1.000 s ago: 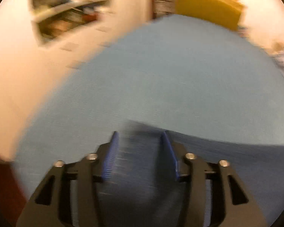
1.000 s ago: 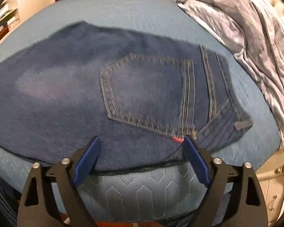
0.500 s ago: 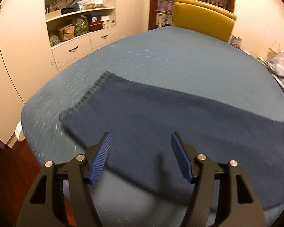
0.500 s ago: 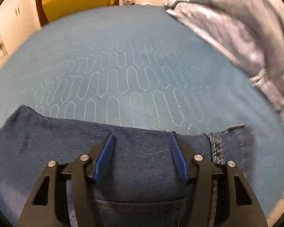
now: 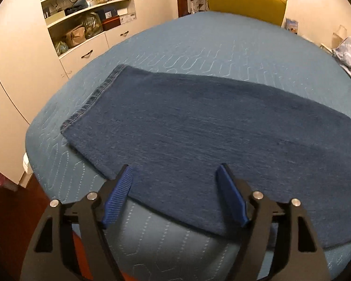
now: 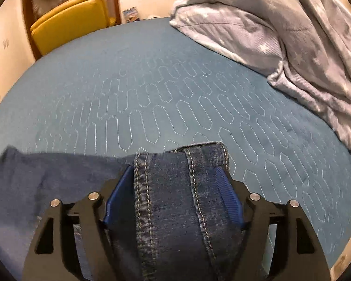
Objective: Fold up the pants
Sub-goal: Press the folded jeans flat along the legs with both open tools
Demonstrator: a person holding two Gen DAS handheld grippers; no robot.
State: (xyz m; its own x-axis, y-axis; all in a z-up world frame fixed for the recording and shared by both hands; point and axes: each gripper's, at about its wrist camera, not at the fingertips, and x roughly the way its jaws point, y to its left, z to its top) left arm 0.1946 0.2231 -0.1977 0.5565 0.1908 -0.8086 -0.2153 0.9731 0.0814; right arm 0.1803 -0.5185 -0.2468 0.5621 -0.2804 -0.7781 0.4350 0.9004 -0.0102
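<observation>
No brand or label on the pants (image 5: 210, 126) can be read; boxes on the shelves (image 5: 86, 16) far ahead-left of the left claw (image 5: 175, 182) carry labels too small to make out, and the dark screen at the top of those shelves bears small lettering that cannot be read. The left claw hangs spread wide, gripping nothing, its blue pads just above the near edge of the denim leg. That leg lies flat on the bed (image 5: 199, 39), its long axis running from the hem ahead-left of the claw away to the right, out of the frame. Bare quilted cover stretches beyond the leg to a yellow chair (image 5: 245, 0) at the far side, and the bed's edge drops to the floor just left of the claw. In the right wrist view, the right claw (image 6: 175, 187) has a thick, seamed fold of the pants (image 6: 170, 199) between its pads, lifted off the cover; whether the pads are pressing it cannot be told. Ahead of it lies open quilted bed (image 6: 152, 82), with a rumpled grey blanket (image 6: 280, 30) ahead-right.
</observation>
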